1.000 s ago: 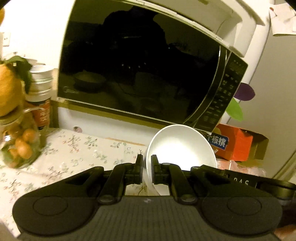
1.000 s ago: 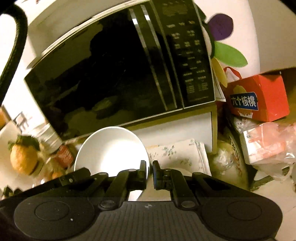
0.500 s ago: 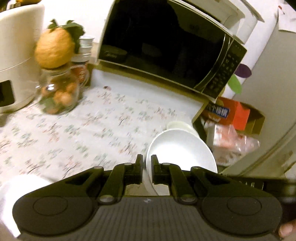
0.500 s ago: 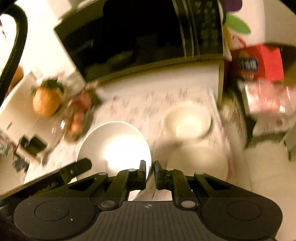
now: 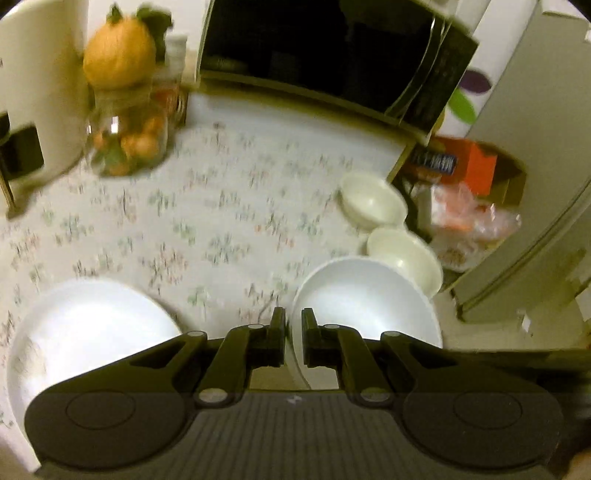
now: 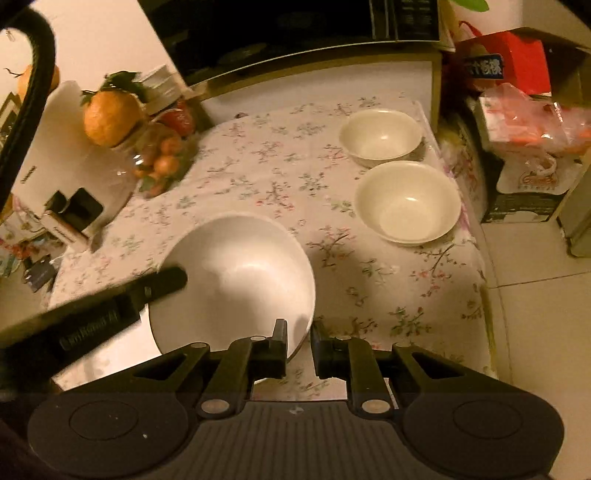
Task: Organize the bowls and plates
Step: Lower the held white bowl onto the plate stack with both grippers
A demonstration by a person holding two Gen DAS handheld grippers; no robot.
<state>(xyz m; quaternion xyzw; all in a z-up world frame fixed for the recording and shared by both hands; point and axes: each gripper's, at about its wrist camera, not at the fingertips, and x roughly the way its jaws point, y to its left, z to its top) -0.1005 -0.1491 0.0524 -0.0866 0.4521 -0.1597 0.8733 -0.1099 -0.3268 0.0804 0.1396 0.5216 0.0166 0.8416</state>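
Both views have tilted down since a second ago: the microwave that filled them then is now at the top edge, and the tabletop has come into sight below. Each gripper keeps the same hold as before.

The left gripper has its jaws almost together, pinching the rim of a smooth, round white bowl held above the table. The right gripper is closed to a narrow gap on the rim of a second white bowl, glossy and deep; its left side is partly hidden by the dark body of the other tool.

On the floral tablecloth, two cream bowls stand upright near the right edge of the table, the far cream bowl just beside the near cream bowl. I cannot tell if they touch.

At the back left a round orange fruit sits on a glass jar of small oranges. The left view is blurred, so the cloth pattern is hard to make out there. A red box is partly cut off at the right.
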